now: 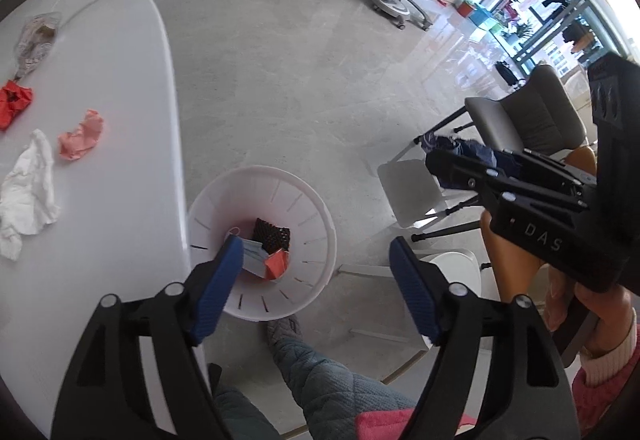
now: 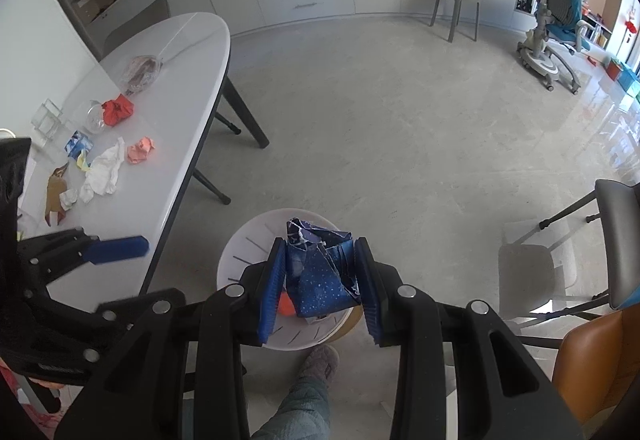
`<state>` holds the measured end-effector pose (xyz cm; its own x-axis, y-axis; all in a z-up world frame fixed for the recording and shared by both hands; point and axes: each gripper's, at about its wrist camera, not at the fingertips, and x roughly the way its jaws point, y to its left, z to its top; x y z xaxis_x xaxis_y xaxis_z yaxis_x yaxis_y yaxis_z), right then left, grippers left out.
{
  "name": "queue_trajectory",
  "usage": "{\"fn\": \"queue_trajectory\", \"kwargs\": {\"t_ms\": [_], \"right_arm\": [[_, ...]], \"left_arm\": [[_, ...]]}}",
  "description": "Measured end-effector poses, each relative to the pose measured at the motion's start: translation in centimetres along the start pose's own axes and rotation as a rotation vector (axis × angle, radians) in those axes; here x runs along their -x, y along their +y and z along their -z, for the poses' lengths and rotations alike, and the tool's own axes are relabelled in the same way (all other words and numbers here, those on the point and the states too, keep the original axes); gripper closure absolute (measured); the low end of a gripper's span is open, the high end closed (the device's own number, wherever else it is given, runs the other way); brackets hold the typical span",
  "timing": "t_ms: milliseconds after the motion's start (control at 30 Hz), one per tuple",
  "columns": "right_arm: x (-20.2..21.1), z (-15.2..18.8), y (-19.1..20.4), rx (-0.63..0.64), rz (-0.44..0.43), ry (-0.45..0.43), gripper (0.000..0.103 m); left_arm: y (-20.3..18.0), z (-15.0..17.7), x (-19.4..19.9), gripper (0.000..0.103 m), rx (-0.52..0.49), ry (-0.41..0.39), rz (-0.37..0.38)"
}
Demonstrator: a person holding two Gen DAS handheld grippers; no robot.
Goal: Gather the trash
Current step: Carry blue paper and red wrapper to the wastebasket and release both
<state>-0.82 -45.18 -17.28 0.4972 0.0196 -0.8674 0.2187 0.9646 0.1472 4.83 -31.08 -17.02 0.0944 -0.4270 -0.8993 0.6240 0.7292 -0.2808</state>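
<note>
My right gripper (image 2: 320,276) is shut on a crumpled dark blue starry paper (image 2: 320,276) and holds it above the white trash bin (image 2: 240,244) on the floor; it also shows in the left wrist view (image 1: 452,156). My left gripper (image 1: 316,280) is open and empty above the bin (image 1: 304,208), which holds a black piece (image 1: 271,235), an orange scrap (image 1: 277,265) and a mask. On the white table (image 1: 120,60) lie a pink paper ball (image 1: 80,135), a white tissue (image 1: 28,196), red paper (image 1: 14,100) and a clear bag (image 1: 36,36).
The table edge runs just left of the bin. Chairs (image 2: 532,272) stand to the right, a grey stool (image 2: 456,8) and a blue child chair (image 2: 560,28) farther back. My slippered foot (image 2: 320,364) is beside the bin. More scraps (image 2: 78,148) lie on the table.
</note>
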Motion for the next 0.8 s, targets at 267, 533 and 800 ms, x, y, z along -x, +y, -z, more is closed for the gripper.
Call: {"fn": "queue_trajectory", "kwargs": {"t_ms": [267, 533, 800], "right_arm": [[-2.7, 1.6, 2.4, 0.054, -0.084, 0.054, 0.066], [-2.8, 1.5, 5.7, 0.051, -0.078, 0.057, 0.012], [3.9, -1.8, 12.2, 0.094, 0.005, -0.102, 0.002]], "left_arm": [[5.0, 1.2, 6.6, 0.008, 0.185, -0.068, -0.166], [11.1, 5.0, 13.3, 0.008, 0.36, -0.151, -0.285], [17.2, 9.4, 19.7, 0.008, 0.47, -0.231, -0.377]]}}
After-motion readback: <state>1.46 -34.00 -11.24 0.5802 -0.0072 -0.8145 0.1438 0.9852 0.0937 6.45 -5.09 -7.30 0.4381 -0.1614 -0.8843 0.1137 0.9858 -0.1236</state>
